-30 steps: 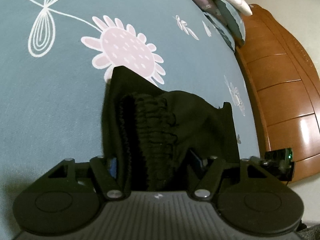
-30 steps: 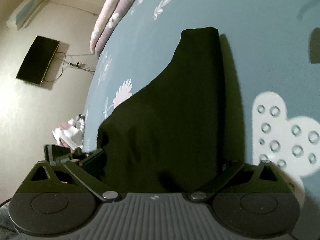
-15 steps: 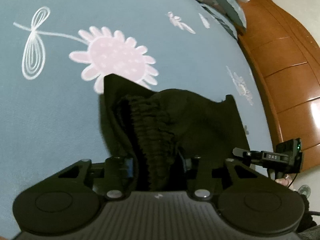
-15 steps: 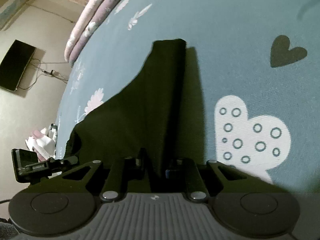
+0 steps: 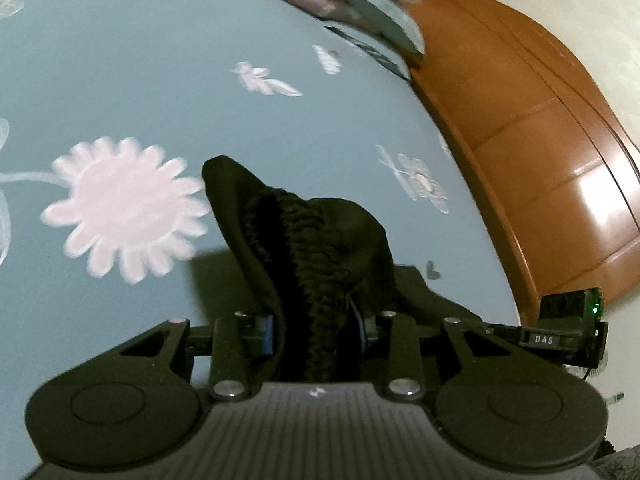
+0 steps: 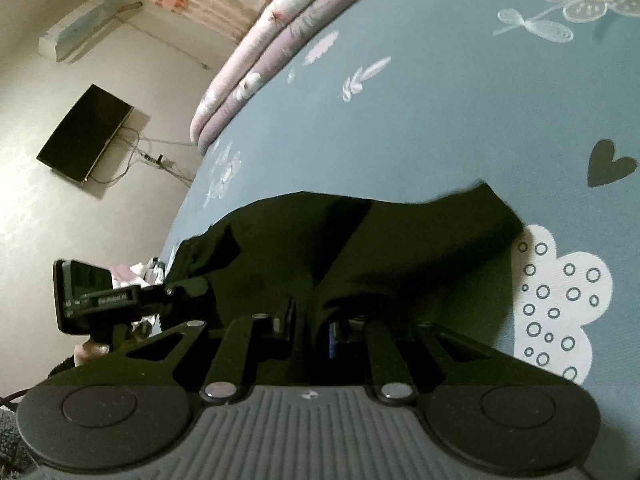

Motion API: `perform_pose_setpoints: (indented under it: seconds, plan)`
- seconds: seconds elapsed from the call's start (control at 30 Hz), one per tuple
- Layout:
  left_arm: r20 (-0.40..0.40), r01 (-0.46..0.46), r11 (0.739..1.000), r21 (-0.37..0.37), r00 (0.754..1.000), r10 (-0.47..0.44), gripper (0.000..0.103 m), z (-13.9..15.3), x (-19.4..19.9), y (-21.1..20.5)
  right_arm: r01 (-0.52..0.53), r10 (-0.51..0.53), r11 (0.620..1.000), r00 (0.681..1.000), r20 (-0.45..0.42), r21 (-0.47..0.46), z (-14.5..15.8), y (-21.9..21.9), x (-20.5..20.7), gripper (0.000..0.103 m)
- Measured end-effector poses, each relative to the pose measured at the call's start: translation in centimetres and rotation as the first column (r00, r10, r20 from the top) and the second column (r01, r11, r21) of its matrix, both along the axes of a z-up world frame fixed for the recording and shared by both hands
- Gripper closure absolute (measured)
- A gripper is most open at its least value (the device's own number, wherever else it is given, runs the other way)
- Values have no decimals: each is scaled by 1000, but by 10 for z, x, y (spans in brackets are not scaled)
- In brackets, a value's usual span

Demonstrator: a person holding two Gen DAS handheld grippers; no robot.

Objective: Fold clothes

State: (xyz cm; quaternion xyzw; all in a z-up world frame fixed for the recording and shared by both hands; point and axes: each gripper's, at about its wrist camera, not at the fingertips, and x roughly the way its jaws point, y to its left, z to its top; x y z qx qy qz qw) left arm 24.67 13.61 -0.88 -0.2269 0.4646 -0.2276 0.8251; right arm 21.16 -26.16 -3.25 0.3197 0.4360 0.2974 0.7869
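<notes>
Both grippers have lifted the black garment (image 5: 320,248) off the blue flowered bedsheet (image 5: 200,80). The left gripper (image 5: 316,328) is closing on its gathered waistband (image 5: 308,240); the right gripper (image 6: 310,324) pinches plain cloth. Its far tag reads "DAS" (image 5: 543,339).

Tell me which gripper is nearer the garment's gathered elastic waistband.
Left. The left gripper is closing on the black garment right at the ruffled waistband. The right gripper pinches a smooth fold of it, with no waistband visible in its view.
</notes>
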Motion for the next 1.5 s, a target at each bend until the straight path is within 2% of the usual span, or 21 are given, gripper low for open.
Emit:
perform_pose_setpoints:
  seconds: [0.17,0.33,0.63,0.83,0.97,1.03,1.1,1.33,1.5]
  plan:
    - [48,110,994,10,993,-111,70,13,26,-40,84,-84,996,995,49,0,14,-18,-16,84]
    - [90,250,967,45,963,-253,71,25,64,-99,209,-207,978,974,94,-14,23,-52,-37,83]
    - [145,446,886,128,875,-462,72,46,134,-224,447,-429,893,882,192,-57,33,-113,-67,83]
    - [173,517,840,164,823,-541,73,60,156,-310,550,-526,834,819,229,-48,34,-138,-60,82]
    - [160,561,806,189,792,-589,73,59,169,-359,587,-562,808,791,243,-43,26,-154,-50,82]
    - [135,566,807,167,798,-587,73,54,180,-376,604,-573,794,779,254,-62,24,-160,-43,81]
    - [127,567,801,191,795,-593,73,53,186,-392,623,-586,779,765,266,-74,23,-166,-39,81]
    - [116,595,764,249,765,-634,73,57,202,-432,669,-642,743,725,249,-35,12,-187,-24,79]
    - [63,585,757,291,777,-626,73,34,215,-455,693,-670,719,708,225,-40,-4,-196,-17,76]
